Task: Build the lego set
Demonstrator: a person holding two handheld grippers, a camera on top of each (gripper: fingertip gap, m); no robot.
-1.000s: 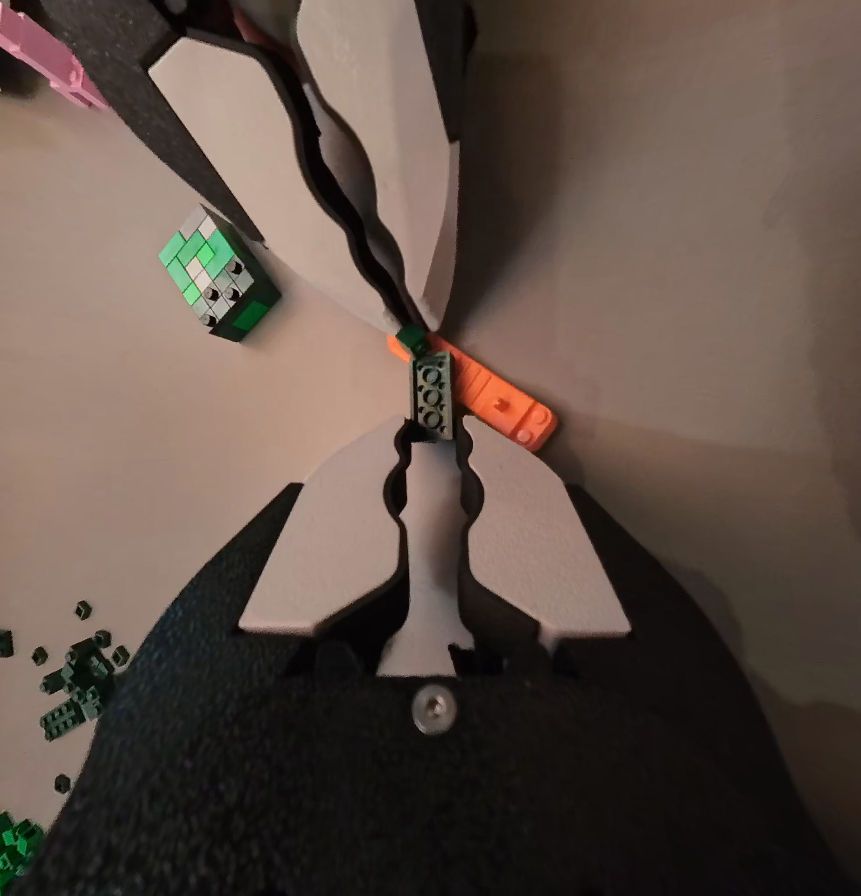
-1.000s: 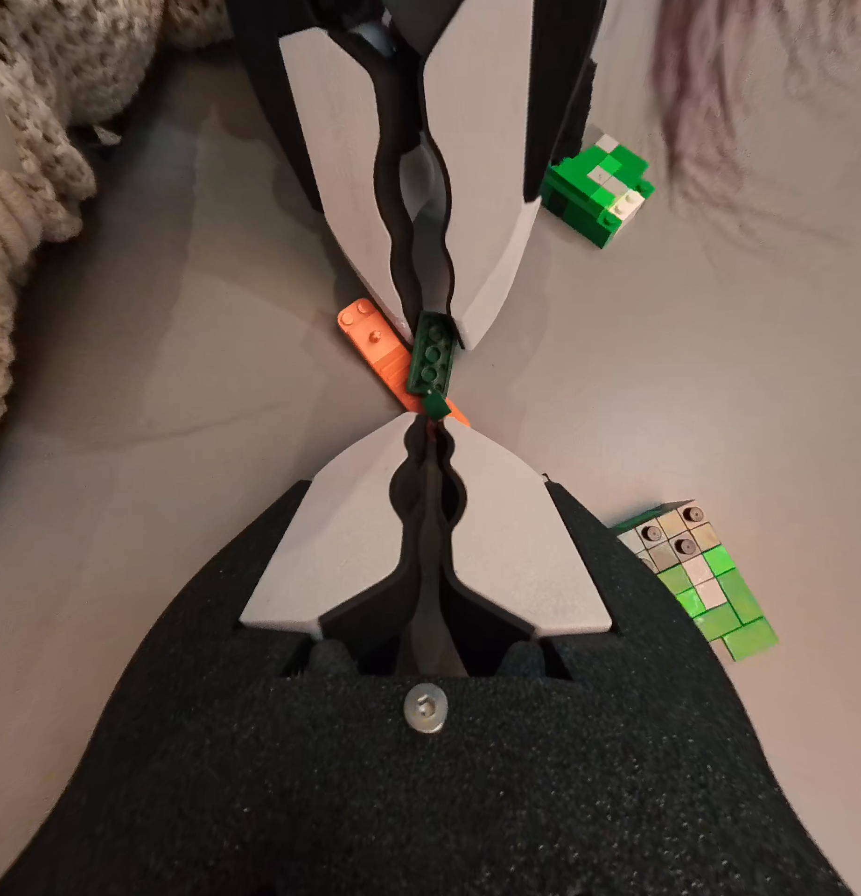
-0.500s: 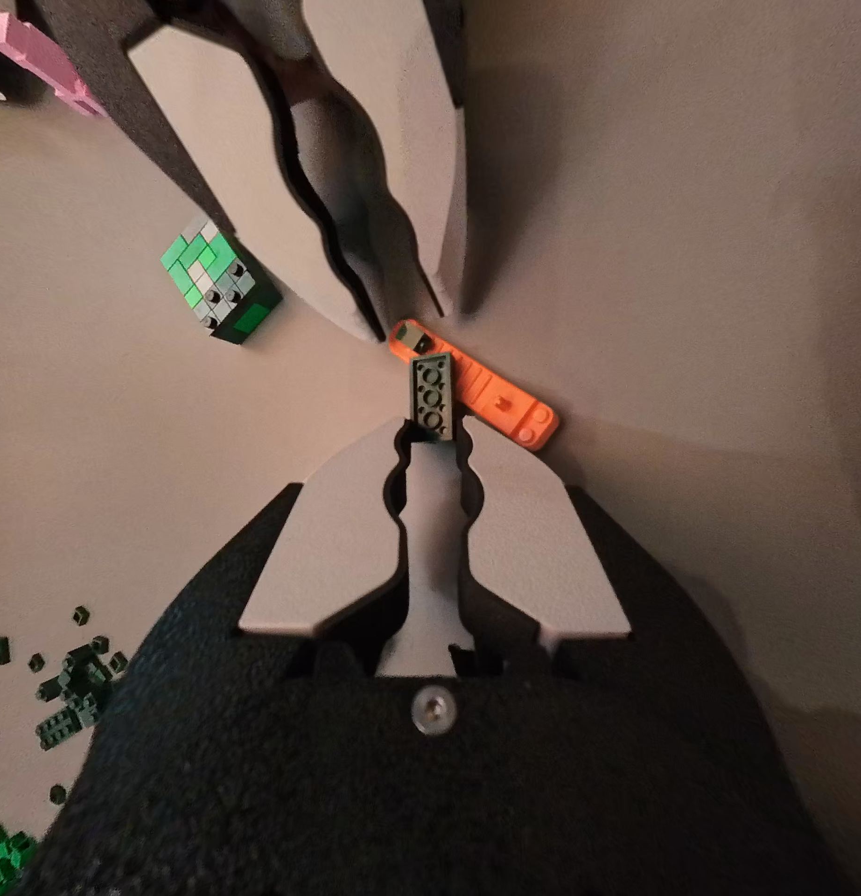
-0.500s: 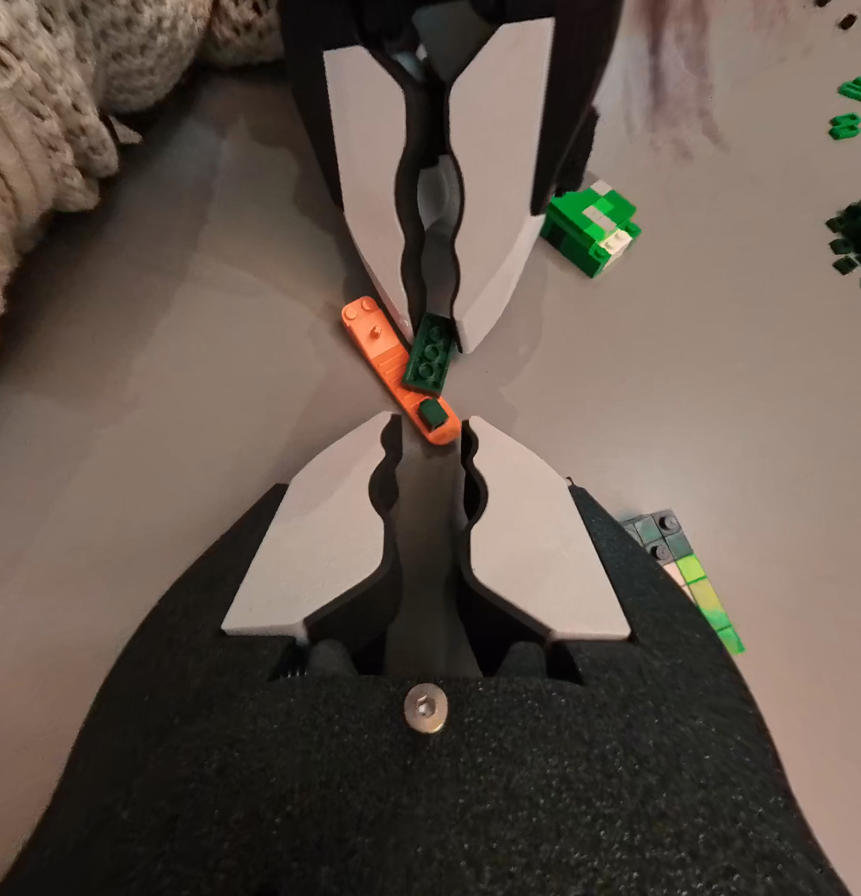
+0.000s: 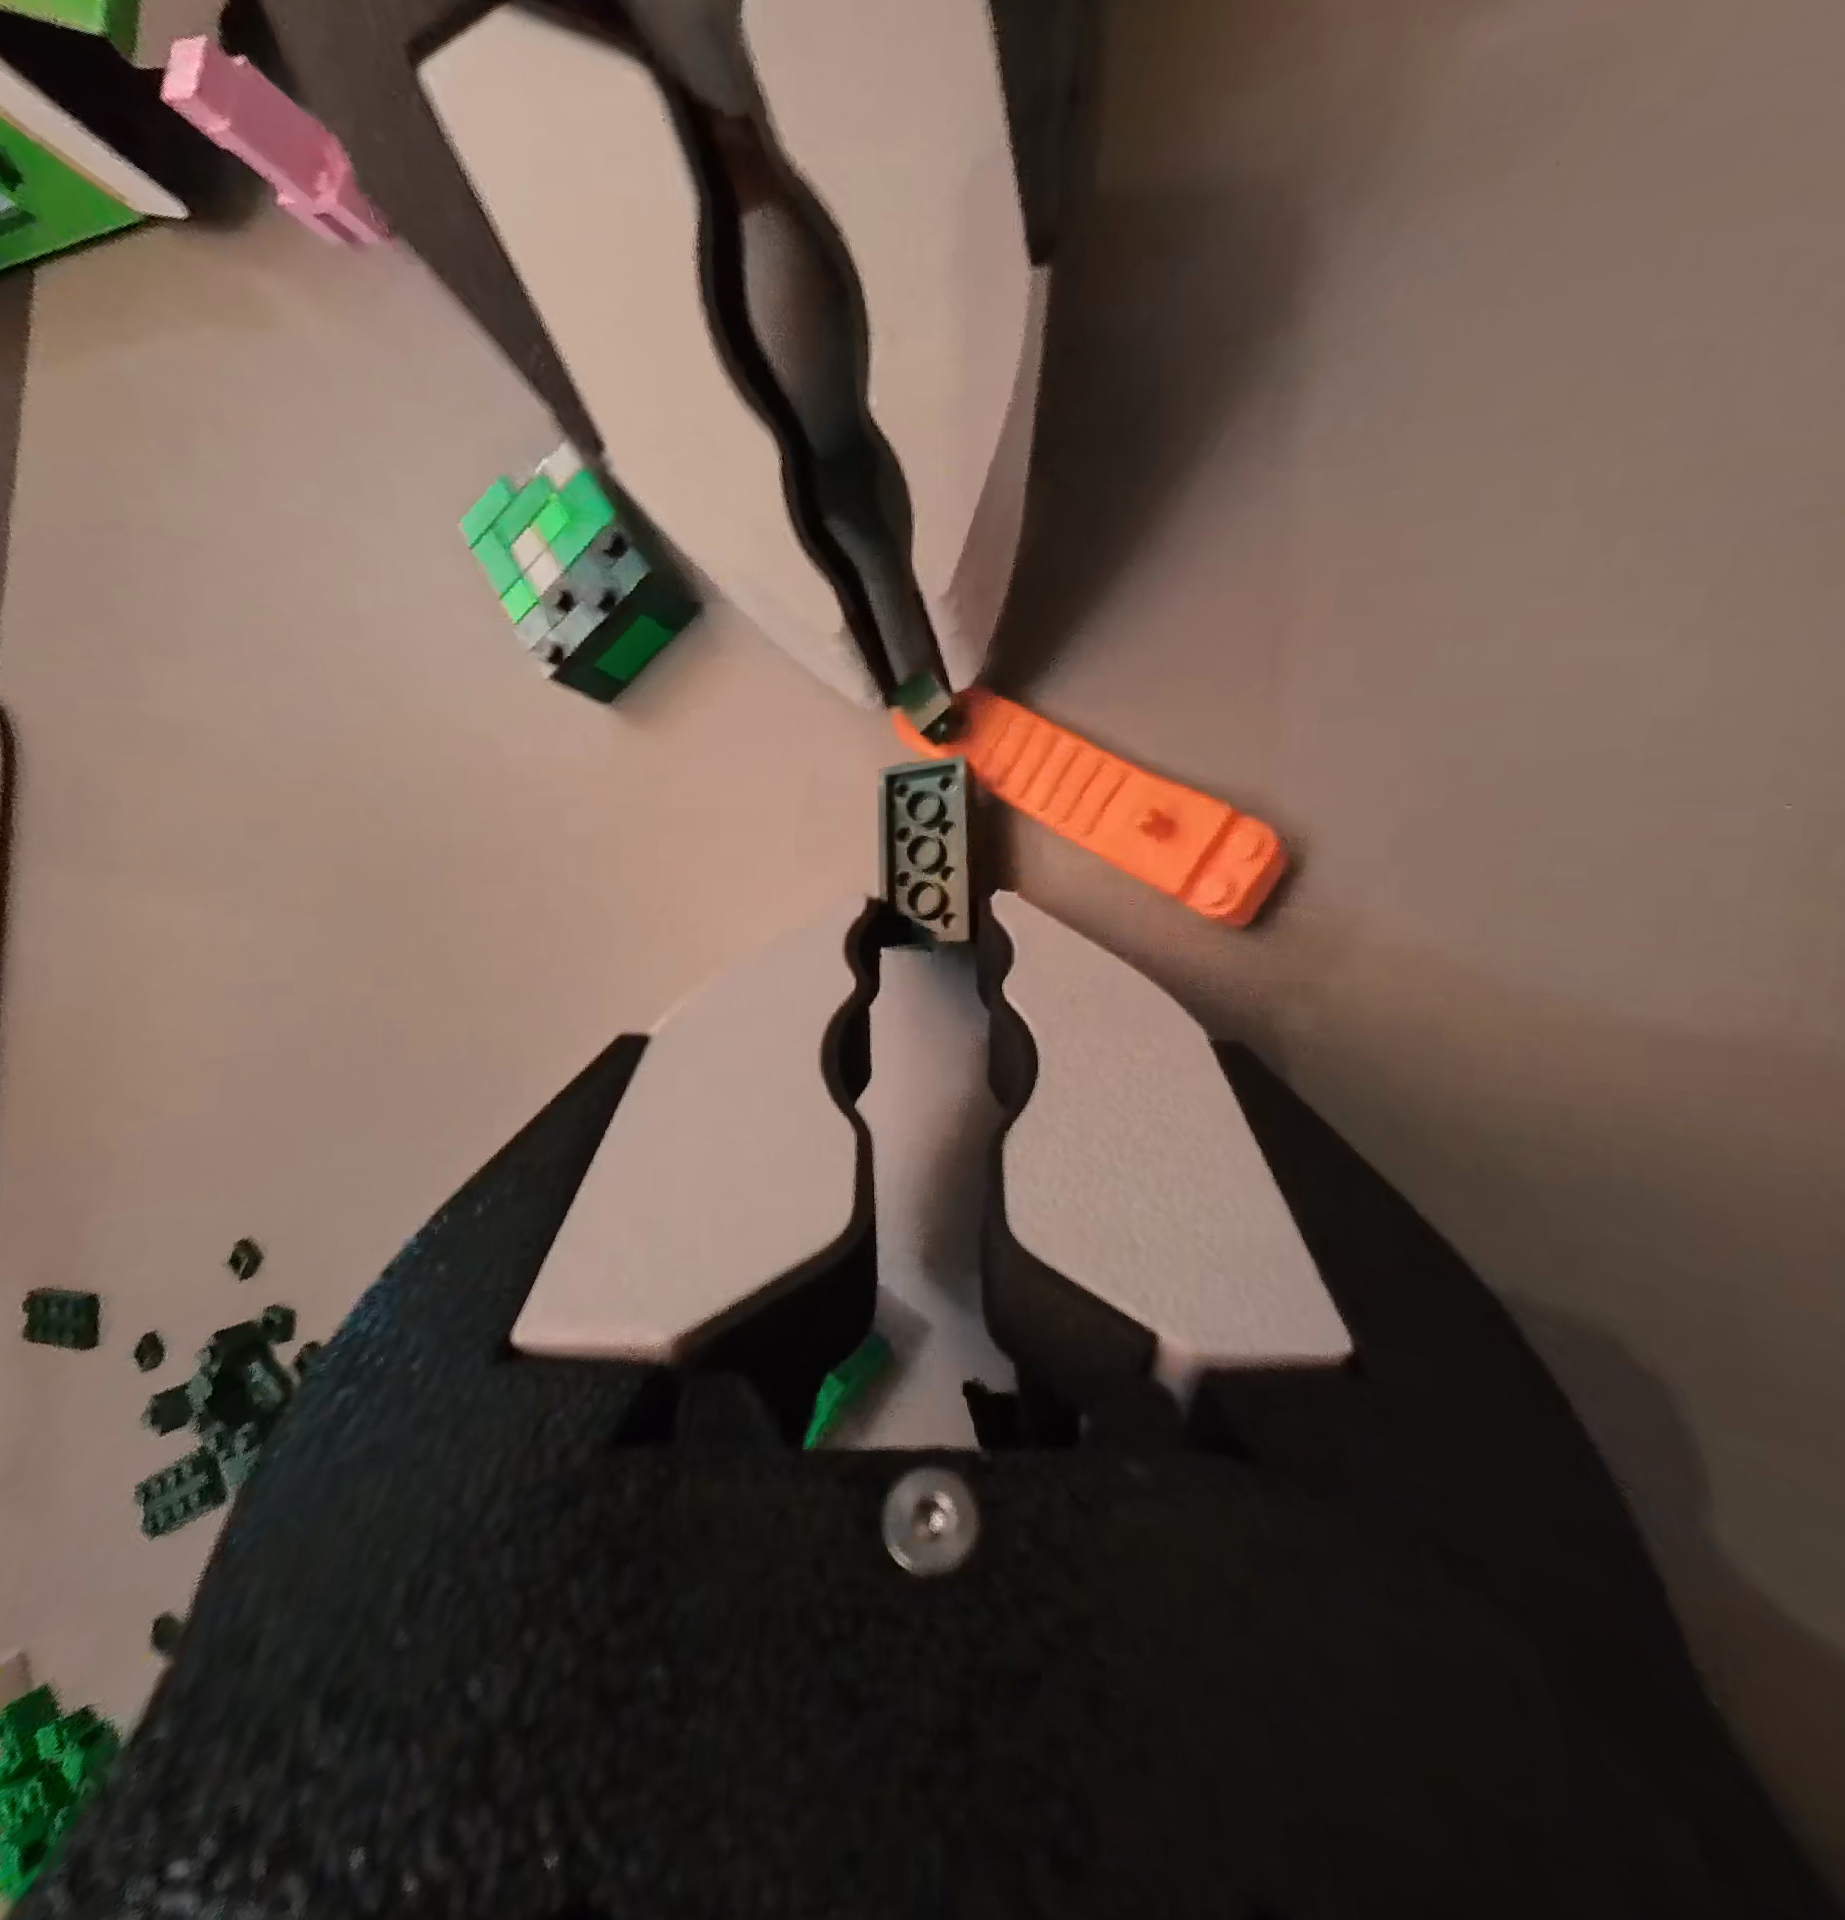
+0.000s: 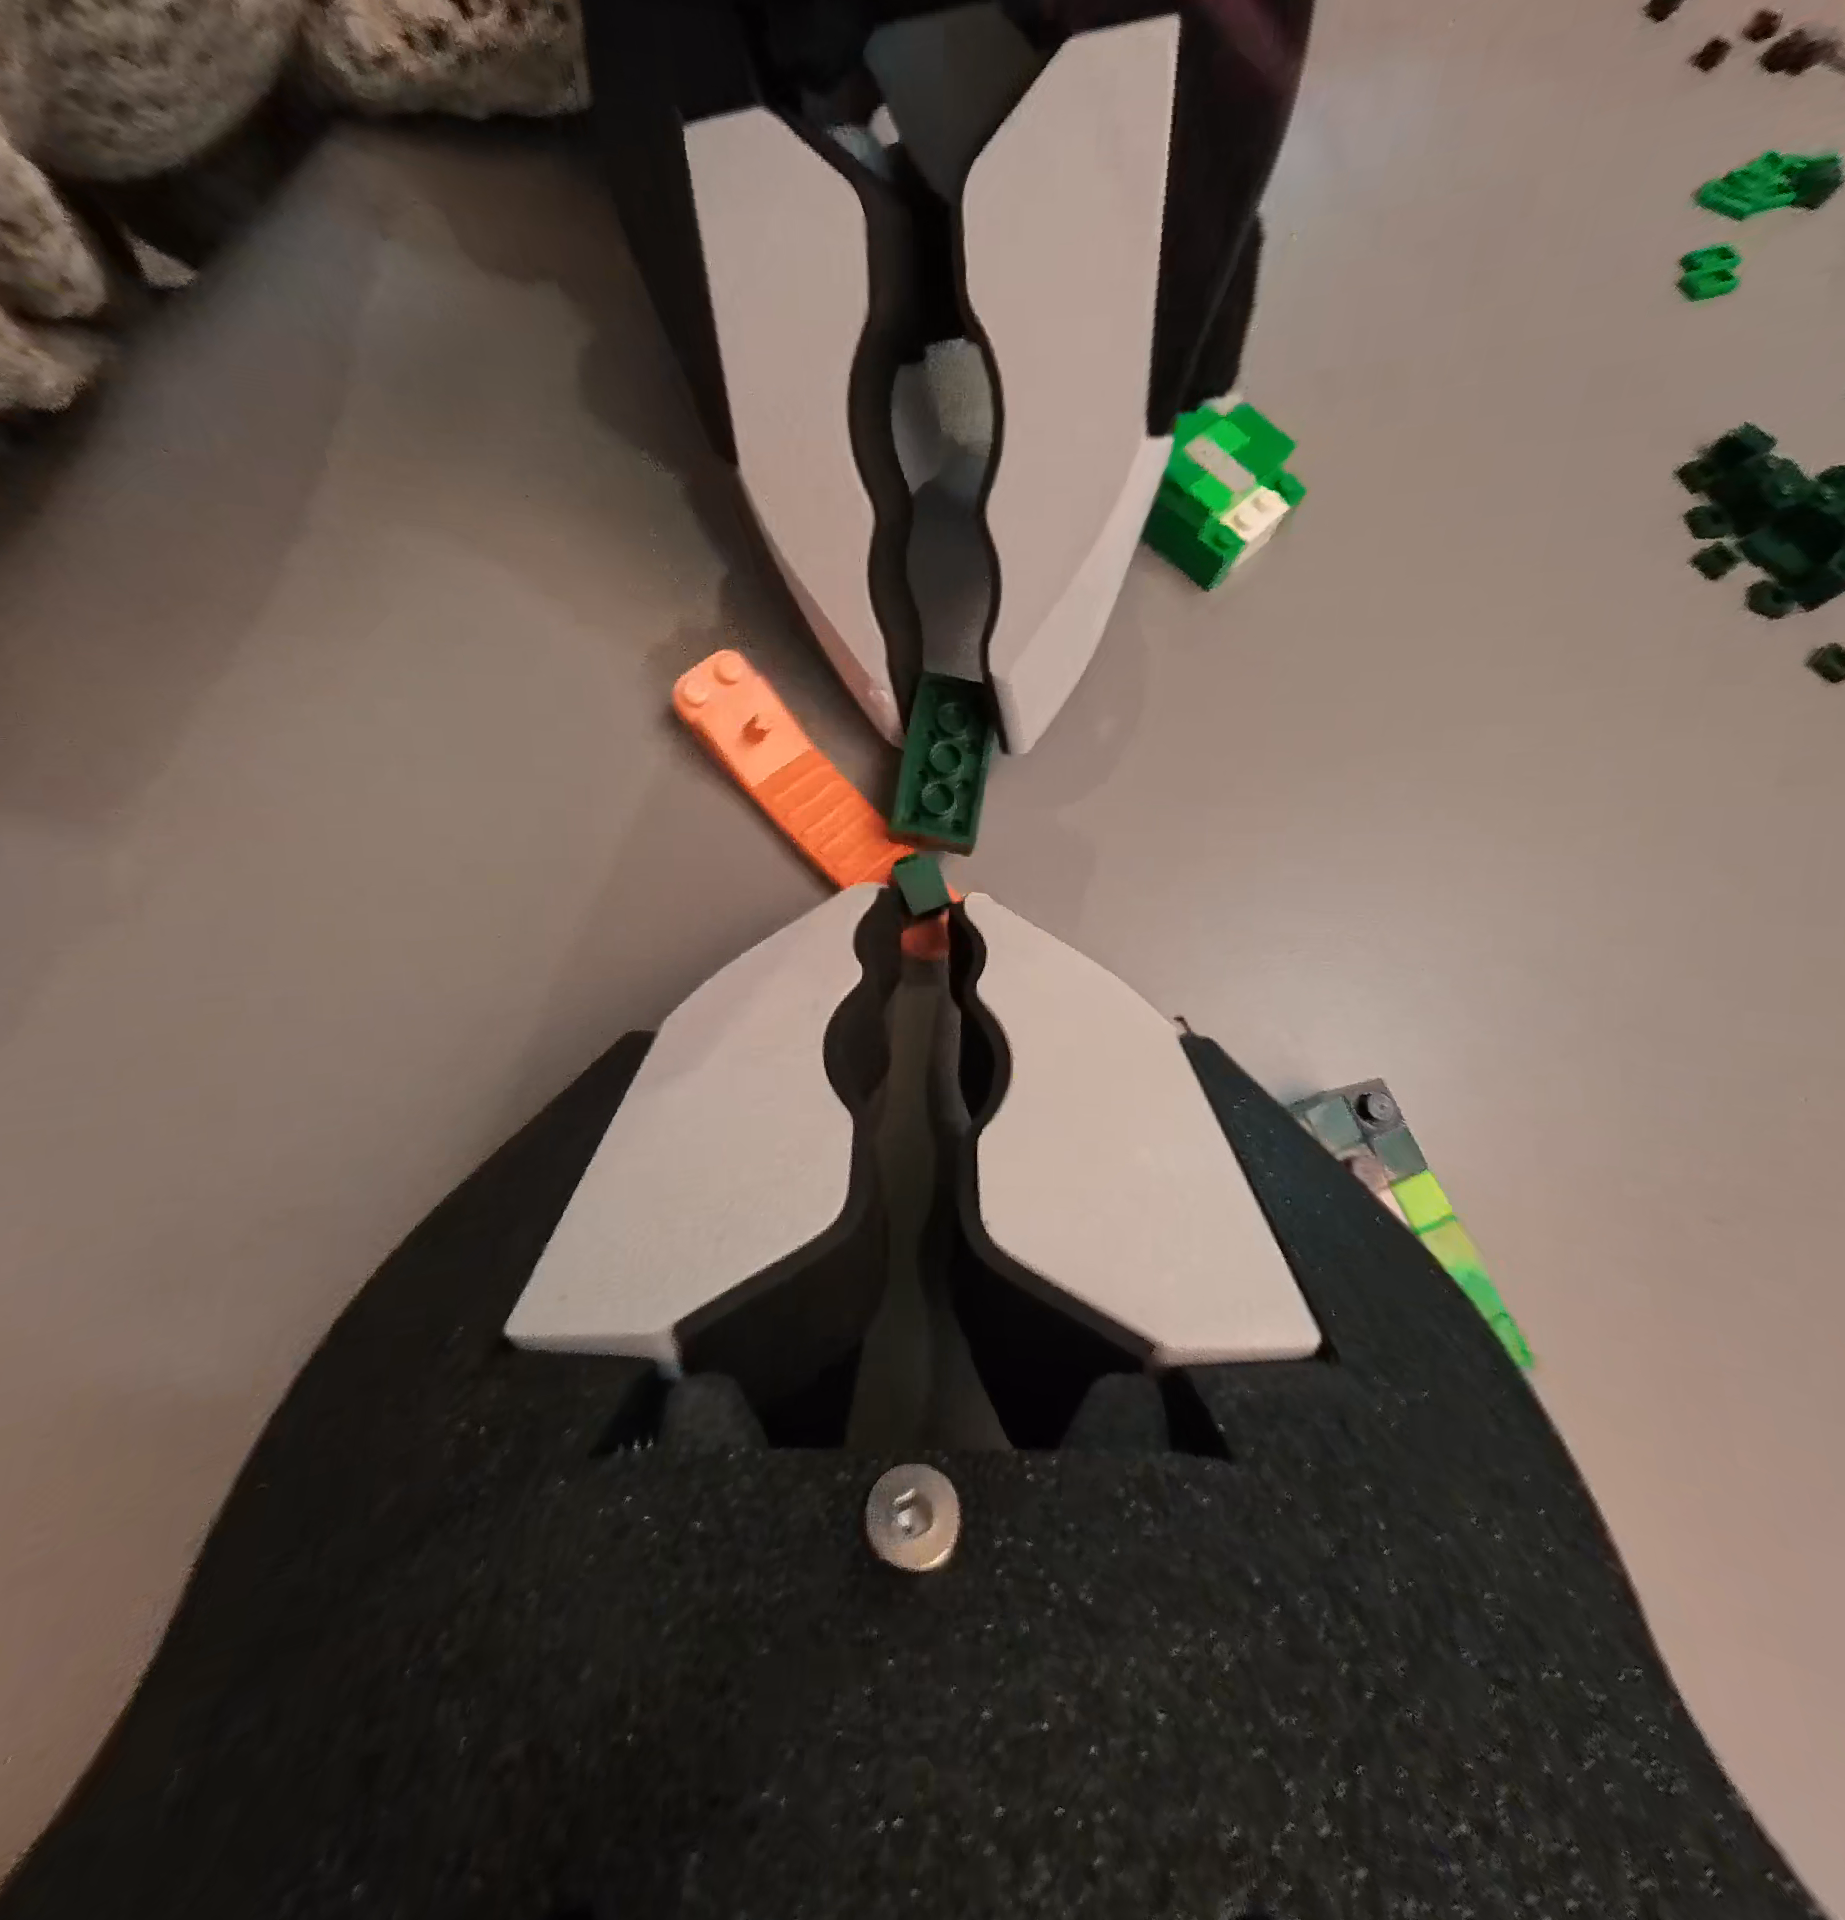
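Observation:
My left gripper [image 5: 928, 925] is shut on one end of a dark green plate [image 5: 926, 847], which sticks out forward with its underside toward the camera. In the right wrist view the plate [image 6: 942, 769] hangs from the left gripper [image 6: 949, 717] above the table. My right gripper [image 6: 918, 916] faces it tip to tip and is shut on a small dark green piece [image 6: 920, 885], just short of the plate's free end. It also shows in the left wrist view [image 5: 923, 712]. An orange brick separator [image 5: 1115, 816] lies on the table beneath both.
A green and grey block build [image 5: 575, 592] stands left of the grippers. A small bright green build [image 6: 1224, 499] sits behind the left gripper. Loose dark green pieces [image 6: 1791, 530] lie to the right, a pink piece [image 5: 274, 145] and knitted fabric [image 6: 118, 156] at the edges. The tips of both grippers are at nearly the same place.
The right gripper opened half a second ago, leaving the small piece on the separator's end. It has now shut on the piece again. The left gripper kept hold of the plate.

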